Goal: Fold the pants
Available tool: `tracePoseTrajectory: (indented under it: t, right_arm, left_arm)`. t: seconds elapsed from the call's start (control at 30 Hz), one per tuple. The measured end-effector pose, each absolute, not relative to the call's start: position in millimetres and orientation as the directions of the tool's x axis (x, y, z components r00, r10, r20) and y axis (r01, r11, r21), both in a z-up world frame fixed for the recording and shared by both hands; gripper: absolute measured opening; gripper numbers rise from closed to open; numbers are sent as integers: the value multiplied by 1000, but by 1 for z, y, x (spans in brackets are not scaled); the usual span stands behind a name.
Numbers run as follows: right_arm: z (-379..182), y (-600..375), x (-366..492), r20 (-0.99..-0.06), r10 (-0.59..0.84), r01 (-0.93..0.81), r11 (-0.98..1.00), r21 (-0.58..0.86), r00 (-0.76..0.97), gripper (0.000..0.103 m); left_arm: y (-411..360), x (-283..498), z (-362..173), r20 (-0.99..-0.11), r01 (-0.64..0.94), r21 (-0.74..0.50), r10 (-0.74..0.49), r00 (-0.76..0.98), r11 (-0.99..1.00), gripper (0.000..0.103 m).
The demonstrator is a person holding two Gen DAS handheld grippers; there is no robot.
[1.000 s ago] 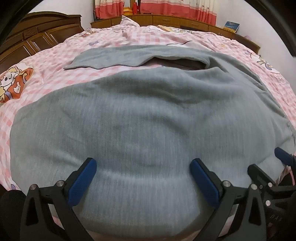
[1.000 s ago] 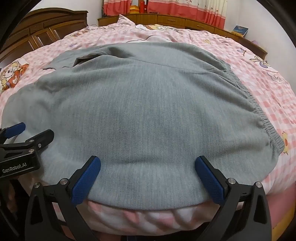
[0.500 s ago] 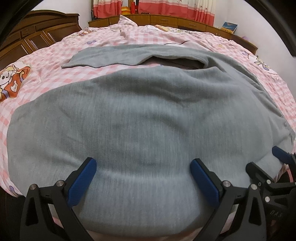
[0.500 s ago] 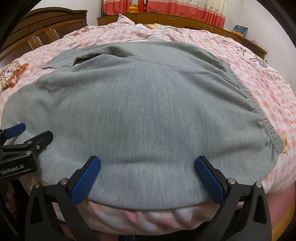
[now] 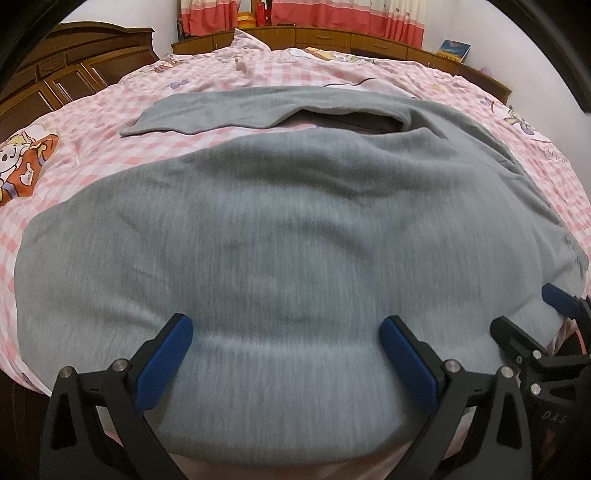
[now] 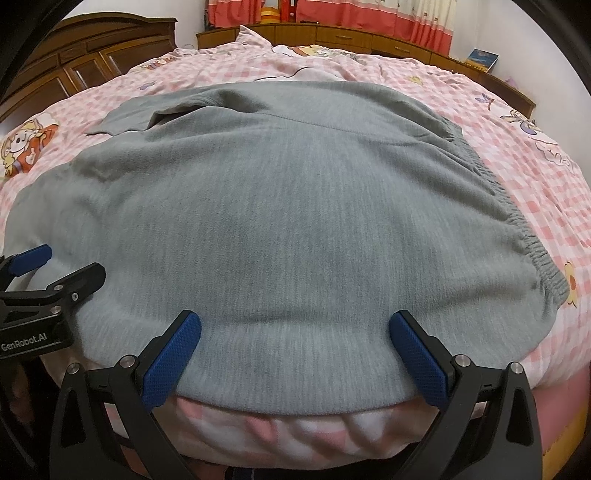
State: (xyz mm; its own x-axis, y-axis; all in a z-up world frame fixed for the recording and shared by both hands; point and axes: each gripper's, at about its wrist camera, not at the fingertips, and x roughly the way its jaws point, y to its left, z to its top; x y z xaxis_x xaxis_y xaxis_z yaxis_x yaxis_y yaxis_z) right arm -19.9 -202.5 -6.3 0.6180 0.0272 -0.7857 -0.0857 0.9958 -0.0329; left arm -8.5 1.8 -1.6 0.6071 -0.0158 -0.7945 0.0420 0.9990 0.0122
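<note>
A wide bed (image 5: pixel 92 155) with a pink checked cover fills both views, with dark wooden cupboards (image 5: pixel 66 70) and red-and-white curtains (image 5: pixel 332 14) at the far wall. Spread across the bed lie the grey pants (image 5: pixel 295 229), soft fleece-like cloth, the near leg broad and fairly smooth along the bed's front edge, the far leg (image 5: pixel 207 110) lying apart behind it with a strip of cover showing between them. The elastic waistband (image 6: pixel 517 229) is gathered at the right. The left tongs (image 5: pixel 286 362) sit over the near edge of the cloth, blue pads spread wide with nothing between them. The right tongs (image 6: pixel 295 354) sit likewise further right along the same edge, also spread wide and holding nothing. Each pair is visible at the side of the other's view, so they are near one another. Judging from this, the step in hand is taking hold of the near leg to bring it over the far one. To do it well, each pair should close on the edge through both layers, lift together evenly, and lay the near leg squarely on the far one, seams matched.
</note>
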Motion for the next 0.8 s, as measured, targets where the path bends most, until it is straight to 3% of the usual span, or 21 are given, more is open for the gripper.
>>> tracePoseTrajectory:
  t: [0.8]
  right_arm:
    - [-6, -202, -17, -798, 20, -85, 996, -39, 602, 103]
  left_arm:
    - [2, -9, -3, -796, 40, 17, -11, 605, 999, 103]
